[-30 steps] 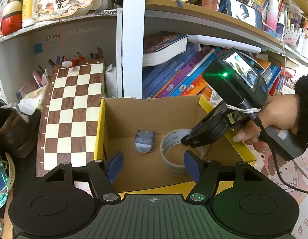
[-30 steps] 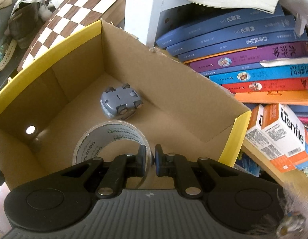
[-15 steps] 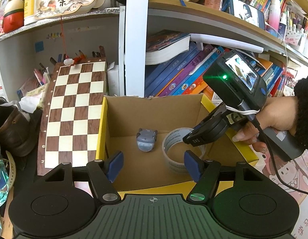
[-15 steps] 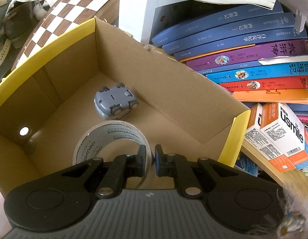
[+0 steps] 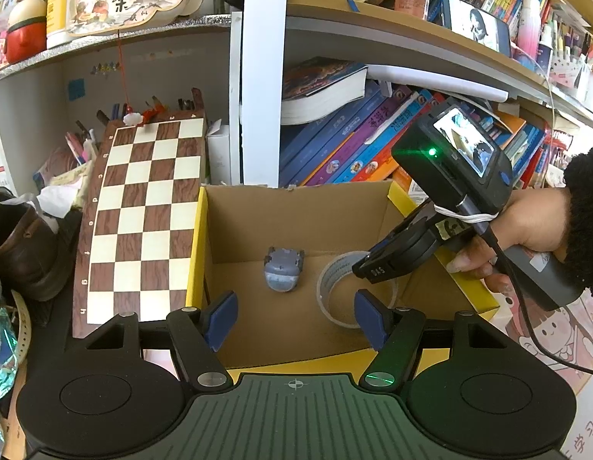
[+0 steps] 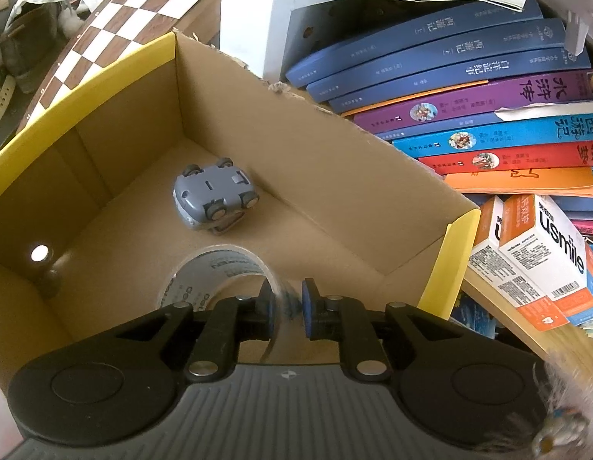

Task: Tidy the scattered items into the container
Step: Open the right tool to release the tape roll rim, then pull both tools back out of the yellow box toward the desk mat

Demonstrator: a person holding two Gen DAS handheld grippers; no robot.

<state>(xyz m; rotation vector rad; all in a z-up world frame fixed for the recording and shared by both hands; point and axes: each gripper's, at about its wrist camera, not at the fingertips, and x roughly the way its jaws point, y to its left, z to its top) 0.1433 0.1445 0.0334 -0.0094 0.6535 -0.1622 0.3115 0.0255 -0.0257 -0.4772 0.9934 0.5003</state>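
A cardboard box with yellow rims (image 5: pixel 373 214) (image 6: pixel 334 176) stands in front of the bookshelf. Inside it a grey toy car (image 5: pixel 283 268) (image 6: pixel 214 197) lies upside down. A roll of clear tape (image 5: pixel 342 291) (image 6: pixel 216 272) stands on edge on the box floor beside the car. My right gripper (image 6: pixel 288 304) (image 5: pixel 363 268) reaches into the box; its jaws stand a little apart around the tape's wall, the tape blurred between them. My left gripper (image 5: pixel 294 318) is open and empty, just above the box's near rim.
A chessboard (image 5: pixel 143 214) leans to the left of the box, with a brown shoe (image 5: pixel 20 253) beyond it. Slanted books (image 6: pixel 468 115) and an orange-and-white usmile carton (image 6: pixel 541 253) crowd the shelf behind and right of the box. A white upright post (image 5: pixel 258 69) divides the shelf.
My right gripper's jaws have parted slightly, loosening their hold on the tape roll, which now rests lower in the box. My left gripper has barely moved.
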